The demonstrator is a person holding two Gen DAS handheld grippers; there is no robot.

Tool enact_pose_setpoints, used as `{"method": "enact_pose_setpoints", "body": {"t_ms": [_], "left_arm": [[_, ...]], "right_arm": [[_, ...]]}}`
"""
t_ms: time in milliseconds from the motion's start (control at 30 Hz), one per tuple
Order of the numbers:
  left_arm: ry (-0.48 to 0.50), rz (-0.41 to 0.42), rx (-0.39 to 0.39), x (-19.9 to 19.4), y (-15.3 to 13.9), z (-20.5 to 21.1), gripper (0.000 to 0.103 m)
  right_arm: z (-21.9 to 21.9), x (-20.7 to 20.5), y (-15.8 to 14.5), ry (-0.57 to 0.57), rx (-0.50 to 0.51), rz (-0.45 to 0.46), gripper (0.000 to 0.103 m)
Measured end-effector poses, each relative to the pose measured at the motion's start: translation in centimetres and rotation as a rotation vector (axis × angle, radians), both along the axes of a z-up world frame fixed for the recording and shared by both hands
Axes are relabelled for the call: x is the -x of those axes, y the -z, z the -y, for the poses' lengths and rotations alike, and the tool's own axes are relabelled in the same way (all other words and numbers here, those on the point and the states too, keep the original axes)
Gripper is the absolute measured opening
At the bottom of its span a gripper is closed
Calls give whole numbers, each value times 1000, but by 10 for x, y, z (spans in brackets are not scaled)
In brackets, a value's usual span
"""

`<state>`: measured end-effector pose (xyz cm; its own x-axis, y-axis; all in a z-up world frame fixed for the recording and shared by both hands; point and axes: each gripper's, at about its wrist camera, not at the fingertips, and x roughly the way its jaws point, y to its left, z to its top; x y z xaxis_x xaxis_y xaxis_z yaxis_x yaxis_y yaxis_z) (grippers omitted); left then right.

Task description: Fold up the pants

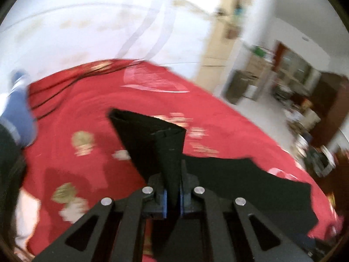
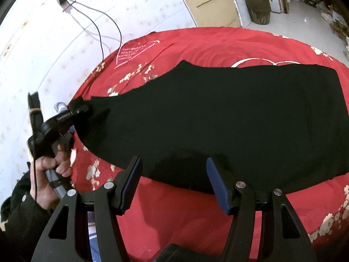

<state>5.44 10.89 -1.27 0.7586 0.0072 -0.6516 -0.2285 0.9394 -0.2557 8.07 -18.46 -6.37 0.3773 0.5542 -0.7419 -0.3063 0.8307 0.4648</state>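
Observation:
Black pants [image 2: 218, 120] lie spread across a red bedspread [image 2: 185, 218]. My left gripper [image 1: 173, 198] is shut on one end of the pants [image 1: 165, 146] and lifts that fabric off the bed; the view is blurred. It also shows in the right wrist view [image 2: 78, 109], at the left end of the pants. My right gripper [image 2: 174, 183] is open and empty, hovering just above the near edge of the pants.
The bedspread has gold flowers and white heart prints [image 2: 135, 50]. A white wall [image 2: 54, 54] with a cable [image 2: 109, 21] stands behind the bed. A dark pot [image 2: 257, 6] and cluttered floor [image 1: 305, 109] lie beyond the bed's far side.

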Motion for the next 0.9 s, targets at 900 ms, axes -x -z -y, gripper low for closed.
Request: {"method": "enact_pose_setpoints", "body": {"t_ms": [900], "left_arm": [[334, -74, 92, 14, -1, 84, 37]], "right_arm": [[50, -38, 8, 159, -122, -91, 61]]}}
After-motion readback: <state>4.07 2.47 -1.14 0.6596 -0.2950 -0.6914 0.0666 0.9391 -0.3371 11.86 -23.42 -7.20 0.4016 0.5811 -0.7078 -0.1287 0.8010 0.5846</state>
